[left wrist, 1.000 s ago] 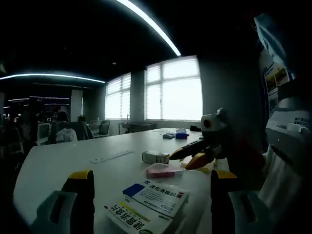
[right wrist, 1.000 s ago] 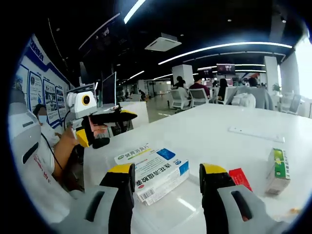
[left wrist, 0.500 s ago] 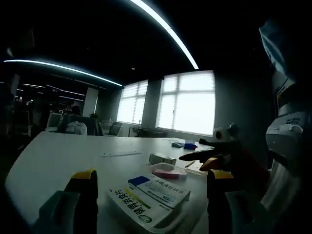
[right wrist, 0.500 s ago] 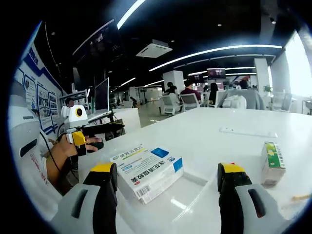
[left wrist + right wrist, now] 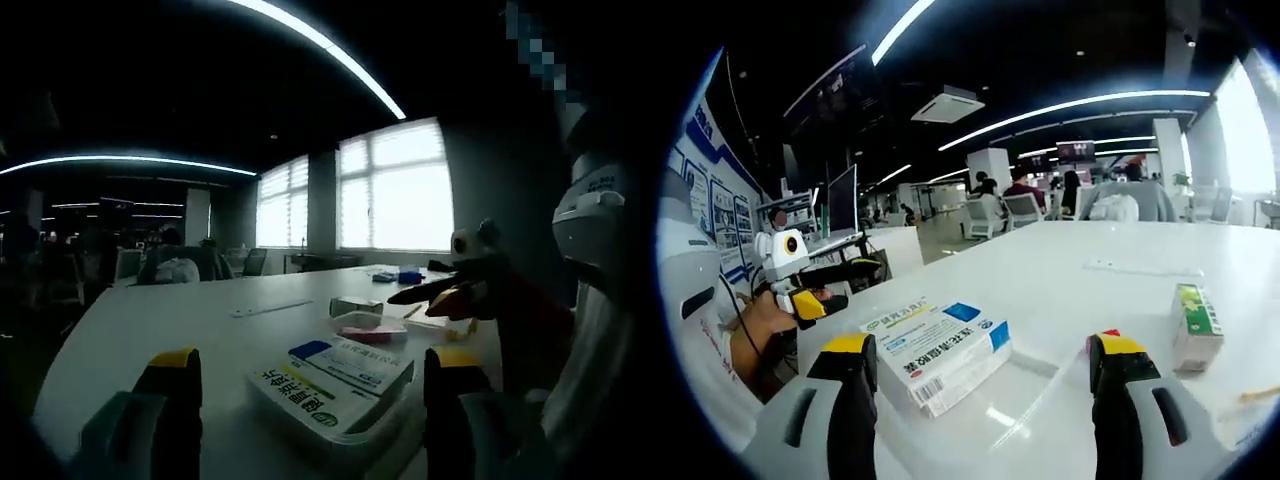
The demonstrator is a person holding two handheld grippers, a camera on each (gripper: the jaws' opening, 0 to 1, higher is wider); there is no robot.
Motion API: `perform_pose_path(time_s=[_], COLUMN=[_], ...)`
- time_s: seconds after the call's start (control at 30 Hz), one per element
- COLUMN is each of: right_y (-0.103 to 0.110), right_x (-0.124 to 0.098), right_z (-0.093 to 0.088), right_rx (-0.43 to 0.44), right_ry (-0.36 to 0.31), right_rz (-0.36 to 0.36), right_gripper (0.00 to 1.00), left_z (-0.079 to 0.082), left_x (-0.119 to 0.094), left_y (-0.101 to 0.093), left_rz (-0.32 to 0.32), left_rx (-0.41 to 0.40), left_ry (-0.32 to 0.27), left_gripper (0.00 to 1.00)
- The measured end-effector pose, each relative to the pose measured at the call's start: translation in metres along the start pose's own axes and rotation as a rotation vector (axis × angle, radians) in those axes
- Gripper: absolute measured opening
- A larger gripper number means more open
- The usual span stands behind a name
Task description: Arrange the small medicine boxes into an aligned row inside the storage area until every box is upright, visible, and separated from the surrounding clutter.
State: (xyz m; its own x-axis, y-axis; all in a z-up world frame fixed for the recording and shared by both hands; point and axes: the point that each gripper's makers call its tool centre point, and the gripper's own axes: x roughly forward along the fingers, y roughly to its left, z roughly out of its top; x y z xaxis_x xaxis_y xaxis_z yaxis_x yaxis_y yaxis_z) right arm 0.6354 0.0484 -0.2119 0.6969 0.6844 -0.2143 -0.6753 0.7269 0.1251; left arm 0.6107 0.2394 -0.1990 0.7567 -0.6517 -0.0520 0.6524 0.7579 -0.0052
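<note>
In the left gripper view the left tongs (image 5: 308,385) stand wide apart, clamped on nothing, with the large white-and-blue medicine box (image 5: 335,385) lying flat on the white surface (image 5: 150,320) between the two yellow-tipped jaws. Just beyond it lies a flat pink box (image 5: 370,333), and past that a small white box (image 5: 355,306) — all three close together, near the right edge of the surface. To the left the surface runs broad and bare toward the far chairs. The right tongs (image 5: 435,297) reach in from the right, just off the surface's edge.

In the right gripper view the right tongs (image 5: 980,385) are likewise spread apart and hold nothing. The large box (image 5: 937,348) sits near the left jaw, close to the near-left edge of the surface (image 5: 1060,260). A small green-and-white box (image 5: 1193,326) stands upright at the right, well apart from it — open surface lies between and beyond them. The left tongs (image 5: 845,285), held in a hand (image 5: 760,318), hover off the left edge; whether they are apart cannot be told from here.
</note>
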Motion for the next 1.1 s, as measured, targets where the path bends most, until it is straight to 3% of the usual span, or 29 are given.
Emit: perform_pose_path(time_s=[0.17, 0.4, 0.57, 0.6, 0.77, 0.83, 0.9, 0.97, 1.1], right_y=[-0.007, -0.011, -0.015, -0.016, -0.019, -0.022, -0.025, -0.028, -0.039], right_x=[-0.006, -0.009, -0.012, -0.013, -0.015, -0.018, -0.021, -0.024, -0.031], right_z=[0.003, 0.0, 0.005, 0.005, 0.004, 0.006, 0.008, 0.01, 0.01], right_rx=[0.015, 0.017, 0.021, 0.023, 0.019, 0.014, 0.012, 0.013, 0.007], right_ry=[-0.022, -0.01, -0.031, -0.033, -0.027, -0.026, -0.035, -0.043, -0.048], right_rz=[-0.025, -0.038, -0.05, -0.052, -0.062, -0.073, -0.083, -0.093, -0.142], right_gripper=[0.87, 0.86, 0.85, 0.85, 0.84, 0.84, 0.84, 0.85, 0.87], left_z=[-0.009, -0.009, -0.022, -0.029, -0.03, -0.02, -0.014, -0.016, -0.016], left_x=[0.002, -0.001, 0.002, 0.002, 0.004, 0.008, 0.007, 0.004, 0.0], left_y=[-0.004, -0.016, -0.017, -0.016, -0.004, 0.004, 0.005, 0.006, 0.017], left_rz=[-0.046, -0.12, -0.095, -0.103, -0.034, 0.01, 0.014, 0.01, 0.074], left_rx=[0.001, -0.02, -0.005, 0.031, 0.114, 0.134, 0.135, 0.13, 0.155], left_ry=[0.082, 0.097, 0.204, 0.251, 0.236, 0.157, 0.114, 0.124, 0.12], left_gripper=[0.86, 0.87, 0.99, 0.98, 0.8, 0.8, 0.8, 0.8, 0.88])
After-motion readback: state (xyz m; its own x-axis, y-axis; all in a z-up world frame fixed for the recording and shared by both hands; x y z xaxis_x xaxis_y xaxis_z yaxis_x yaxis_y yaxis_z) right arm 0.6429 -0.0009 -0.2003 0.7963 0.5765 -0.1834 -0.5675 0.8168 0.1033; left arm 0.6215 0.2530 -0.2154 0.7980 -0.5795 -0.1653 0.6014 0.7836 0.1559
